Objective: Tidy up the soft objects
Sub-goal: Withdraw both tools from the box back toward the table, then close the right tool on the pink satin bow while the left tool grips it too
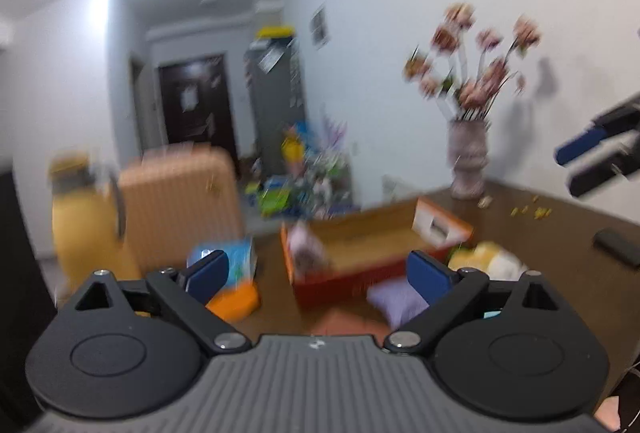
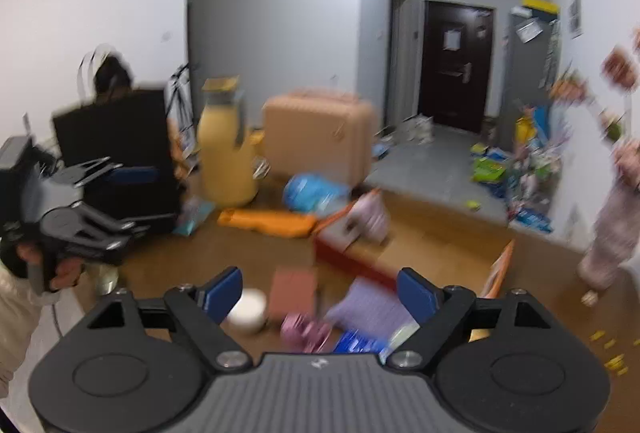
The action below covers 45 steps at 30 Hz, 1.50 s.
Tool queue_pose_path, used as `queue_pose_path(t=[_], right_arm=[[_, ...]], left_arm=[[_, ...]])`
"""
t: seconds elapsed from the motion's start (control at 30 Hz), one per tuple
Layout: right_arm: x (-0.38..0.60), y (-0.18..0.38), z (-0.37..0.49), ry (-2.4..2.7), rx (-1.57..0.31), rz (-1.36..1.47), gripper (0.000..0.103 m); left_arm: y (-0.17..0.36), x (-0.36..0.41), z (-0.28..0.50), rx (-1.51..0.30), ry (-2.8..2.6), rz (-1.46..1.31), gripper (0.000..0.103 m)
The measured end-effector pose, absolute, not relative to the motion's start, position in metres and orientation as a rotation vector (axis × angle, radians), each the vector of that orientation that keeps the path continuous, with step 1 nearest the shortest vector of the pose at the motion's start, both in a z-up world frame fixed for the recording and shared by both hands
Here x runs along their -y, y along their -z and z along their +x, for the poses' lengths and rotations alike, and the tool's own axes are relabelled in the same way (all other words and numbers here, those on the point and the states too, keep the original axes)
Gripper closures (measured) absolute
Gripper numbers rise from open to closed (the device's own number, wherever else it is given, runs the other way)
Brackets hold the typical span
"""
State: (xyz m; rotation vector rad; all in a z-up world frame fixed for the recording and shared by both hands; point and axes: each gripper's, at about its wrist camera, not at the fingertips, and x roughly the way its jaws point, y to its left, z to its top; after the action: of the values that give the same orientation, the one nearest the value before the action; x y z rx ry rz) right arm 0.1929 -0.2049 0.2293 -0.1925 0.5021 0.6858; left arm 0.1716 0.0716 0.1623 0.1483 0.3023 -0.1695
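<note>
Both frames are motion-blurred, so fine detail is soft. Left claw (image 1: 318,275) has its jaws spread wide with nothing between the blue pads; right claw (image 2: 320,293) is the same, wide apart and empty. No earlier frame to compare. Ahead of the left claw, past its fingertips, sits the open cardboard box (image 1: 360,253) on the brown table (image 1: 540,245); its near wall faces the claw and a pink soft toy (image 1: 306,247) leans at the box's left end. Just in front of the left claw's right pad lies a lilac cushion (image 1: 394,299), with a yellow-and-white plush (image 1: 488,259) beyond that pad to the right. An orange pouch (image 1: 236,299) lies just past the left pad. A vase of flowers (image 1: 468,161) stands far ahead-right near the table's back edge by the wall; a dark remote (image 1: 618,253) lies well to the right. The right claw shows in the left wrist view at far right, up off the table. From the right claw: a white bowl (image 2: 250,309) just beyond its left pad, a pink soft thing (image 2: 302,329) low between the pads, a lilac cloth (image 2: 368,307) against the right pad's side. Open tabletop lies right of the box; the table's left edge drops to the floor with a suitcase (image 2: 320,133) and a yellow jug (image 2: 226,153) beyond.
</note>
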Motion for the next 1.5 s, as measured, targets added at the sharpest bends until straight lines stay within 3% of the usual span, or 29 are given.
queue_pose_path(t=[0.17, 0.4, 0.67, 0.7, 0.77, 0.83, 0.93, 1.27, 1.3, 1.4, 1.43, 1.5], right_arm=[[0.188, -0.133, 0.185, -0.693, -0.484, -0.192, 0.019], [0.174, -0.040, 0.198, -0.588, -0.537, -0.031, 0.018], [0.156, -0.018, 0.222, -0.572, -0.548, 0.029, 0.022], [0.153, -0.017, 0.225, -0.576, -0.551, 0.028, 0.025], [0.148, -0.014, 0.230, -0.599, -0.572, 0.030, 0.052], [0.145, -0.011, 0.231, -0.625, -0.588, 0.039, 0.058], [0.145, -0.011, 0.219, -0.655, -0.580, 0.008, 0.062], [0.153, -0.016, 0.155, -0.828, -0.596, -0.094, 0.062], [0.155, -0.016, 0.150, -0.833, -0.595, -0.099, 0.061], [0.163, -0.016, 0.142, -0.815, -0.592, -0.100, 0.060], [0.167, -0.016, 0.141, -0.803, -0.594, -0.098, 0.057], [0.176, -0.016, 0.142, -0.754, -0.598, -0.083, 0.050]], left_arm=[[-0.091, -0.082, 0.162, -0.411, 0.138, 0.018, 0.005], [-0.045, -0.092, 0.173, -0.540, 0.133, -0.029, 0.005], [-0.031, -0.076, 0.196, -0.571, 0.185, -0.057, 0.005], [-0.032, -0.075, 0.198, -0.573, 0.189, -0.068, 0.005], [-0.034, -0.073, 0.201, -0.564, 0.202, -0.084, 0.005], [-0.037, -0.070, 0.201, -0.556, 0.215, -0.091, 0.006], [-0.039, -0.065, 0.198, -0.557, 0.235, -0.102, 0.007], [-0.041, -0.044, 0.184, -0.572, 0.323, -0.158, 0.009], [-0.039, -0.041, 0.185, -0.587, 0.330, -0.162, 0.015], [-0.030, -0.035, 0.194, -0.674, 0.376, -0.195, 0.066], [-0.027, -0.036, 0.196, -0.701, 0.380, -0.219, 0.072], [-0.025, -0.040, 0.194, -0.703, 0.361, -0.241, 0.074]])
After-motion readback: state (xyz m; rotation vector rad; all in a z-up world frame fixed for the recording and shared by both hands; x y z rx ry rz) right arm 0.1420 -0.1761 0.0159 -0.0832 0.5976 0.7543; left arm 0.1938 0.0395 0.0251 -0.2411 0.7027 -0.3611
